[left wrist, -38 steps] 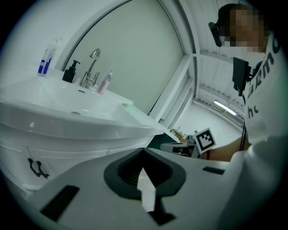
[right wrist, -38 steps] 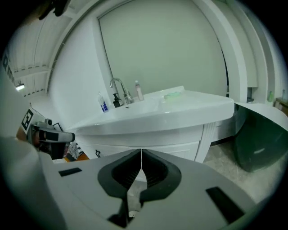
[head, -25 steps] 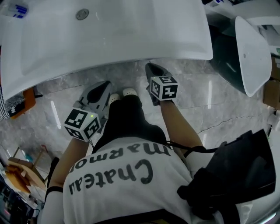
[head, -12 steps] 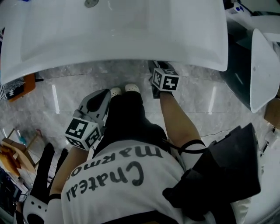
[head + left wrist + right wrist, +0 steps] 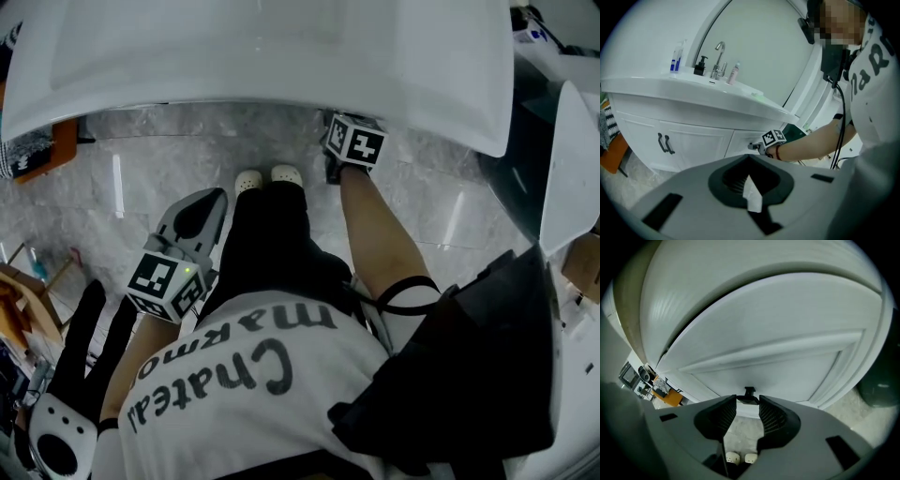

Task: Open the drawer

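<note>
2 tools: right tool [image 5: 747, 405] opening, jaws astride black handle [image 5: 749, 393] of shut drawer [image 5: 778, 362] under washbasin [image 5: 281, 56], not gripping. Left tool [image 5: 200, 214] clenched, idle. Next: clamp handle, pull.

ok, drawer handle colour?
Handle is black, drawer front white; best in the right gripper view.

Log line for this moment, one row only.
right gripper: fingers opening around drawer handle, not clamped | left gripper: shut, clear of vanity | drawer: looks closed
</note>
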`<action>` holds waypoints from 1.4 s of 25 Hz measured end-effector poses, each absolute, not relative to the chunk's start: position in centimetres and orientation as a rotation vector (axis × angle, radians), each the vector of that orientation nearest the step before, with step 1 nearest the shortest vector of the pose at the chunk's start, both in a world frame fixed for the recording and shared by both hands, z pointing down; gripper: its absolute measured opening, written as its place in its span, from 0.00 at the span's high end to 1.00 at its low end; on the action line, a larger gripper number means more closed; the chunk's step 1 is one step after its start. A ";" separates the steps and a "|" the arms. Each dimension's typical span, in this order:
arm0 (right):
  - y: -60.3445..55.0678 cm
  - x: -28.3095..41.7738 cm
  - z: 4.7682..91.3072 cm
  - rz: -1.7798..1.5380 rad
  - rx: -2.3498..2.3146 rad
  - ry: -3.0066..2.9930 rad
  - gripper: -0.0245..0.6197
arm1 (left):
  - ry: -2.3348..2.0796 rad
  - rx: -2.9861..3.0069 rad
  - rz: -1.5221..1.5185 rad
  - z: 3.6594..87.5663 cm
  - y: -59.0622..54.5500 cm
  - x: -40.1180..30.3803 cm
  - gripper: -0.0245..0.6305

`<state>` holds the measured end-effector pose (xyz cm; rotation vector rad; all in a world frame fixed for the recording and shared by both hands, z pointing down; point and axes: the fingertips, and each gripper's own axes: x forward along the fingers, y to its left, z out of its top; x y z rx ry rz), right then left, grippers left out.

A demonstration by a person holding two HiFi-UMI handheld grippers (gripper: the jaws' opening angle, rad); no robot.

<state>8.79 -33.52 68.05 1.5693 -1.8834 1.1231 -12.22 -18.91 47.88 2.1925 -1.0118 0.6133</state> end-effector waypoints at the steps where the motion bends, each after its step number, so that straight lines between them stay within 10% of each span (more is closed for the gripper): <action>1: -33.4 8.8 68.1 1.123 1.573 -1.886 0.72 | -1.013 2.193 0.614 47.8 -18.7 -12.3 0.96; 35: -33.4 8.9 68.3 1.011 1.513 -1.820 0.74 | -1.071 2.133 0.600 47.7 -18.1 -12.5 0.96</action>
